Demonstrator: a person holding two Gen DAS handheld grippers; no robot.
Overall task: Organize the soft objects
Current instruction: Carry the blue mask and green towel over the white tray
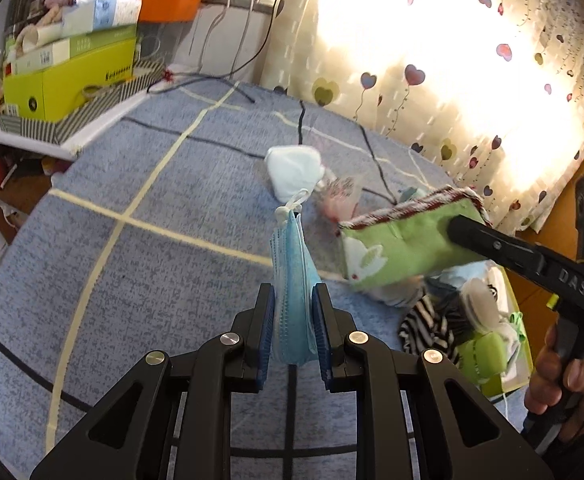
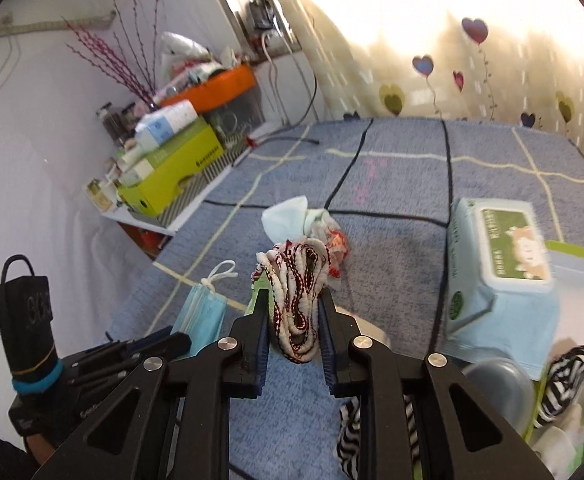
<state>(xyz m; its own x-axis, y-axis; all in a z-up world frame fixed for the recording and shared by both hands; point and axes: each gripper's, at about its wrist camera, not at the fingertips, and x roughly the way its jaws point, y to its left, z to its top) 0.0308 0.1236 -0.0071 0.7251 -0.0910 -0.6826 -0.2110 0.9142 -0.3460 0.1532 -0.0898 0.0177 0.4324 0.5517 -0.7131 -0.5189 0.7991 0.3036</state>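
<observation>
Blue face mask [image 1: 294, 276] hangs pinched in the left gripper [image 1: 294, 312] at lower centre. Green towel [image 1: 404, 240], right of frame, sits clamped in the right gripper [image 2: 295, 308] above the blue blanket [image 1: 152, 280].

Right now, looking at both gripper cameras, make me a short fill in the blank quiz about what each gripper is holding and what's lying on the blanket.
1. The left gripper is shut on a blue ____.
2. The right gripper is shut on a folded green ____ with red and white trim.
3. The white mask lies on the ____ checked blanket.
4. The wet wipes pack has a ____ label on top.

Missing words: face mask; cloth; blue; green
</observation>
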